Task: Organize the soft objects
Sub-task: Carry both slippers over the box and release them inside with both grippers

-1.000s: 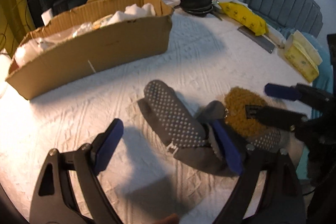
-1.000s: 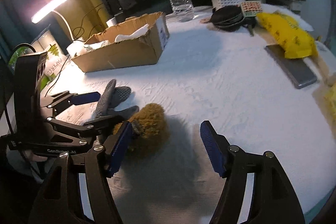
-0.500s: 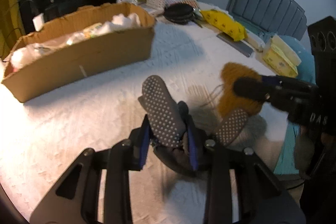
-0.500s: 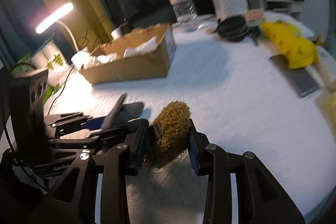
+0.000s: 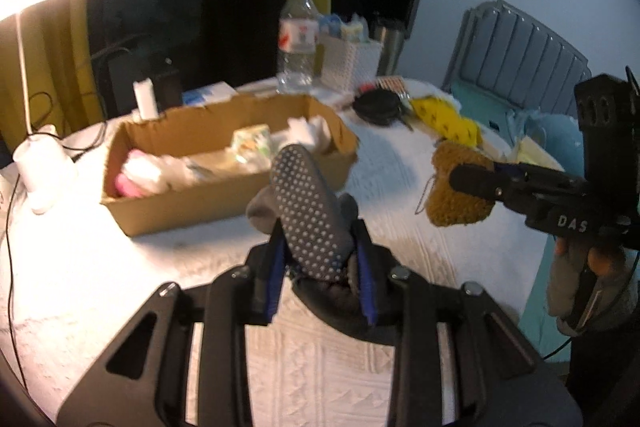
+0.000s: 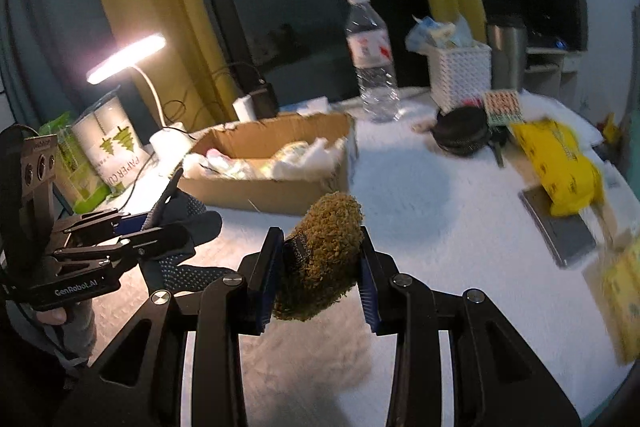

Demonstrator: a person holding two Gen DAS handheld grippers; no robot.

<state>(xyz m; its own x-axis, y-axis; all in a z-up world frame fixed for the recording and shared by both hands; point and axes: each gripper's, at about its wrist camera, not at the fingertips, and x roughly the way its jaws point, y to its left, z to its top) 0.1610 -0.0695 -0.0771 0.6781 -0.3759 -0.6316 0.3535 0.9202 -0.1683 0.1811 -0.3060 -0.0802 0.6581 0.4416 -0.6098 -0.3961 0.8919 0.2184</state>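
left claw: the left gripper (image 5: 322, 277) is clamped on the grey dotted sock (image 5: 308, 215), blue pads squeezing its lower half, toe sticking up

right claw: the right gripper (image 6: 320, 269) is clamped on the fuzzy brown sock (image 6: 324, 259), which bulges out above the pads

what changed: a second ago both claws were spread wide and both socks were lying on the white tablecloth (image 6: 440, 227). Half a second ago they'd closed, and now both socks are up off the cloth

what that means: looks like the grab part is done for both, so I'd guess next is carrying them to the cardboard box (image 5: 208, 195), which already has soft white stuff in it

pose: left claw sits near, pointing at the box's long side, sock held upright and tilted a bit left. Right claw is over on the right, held level, angled in toward the left one

where stuff is: box is just beyond both socks, with a water bottle (image 6: 372, 67) and white basket (image 6: 460, 75) at the far edge
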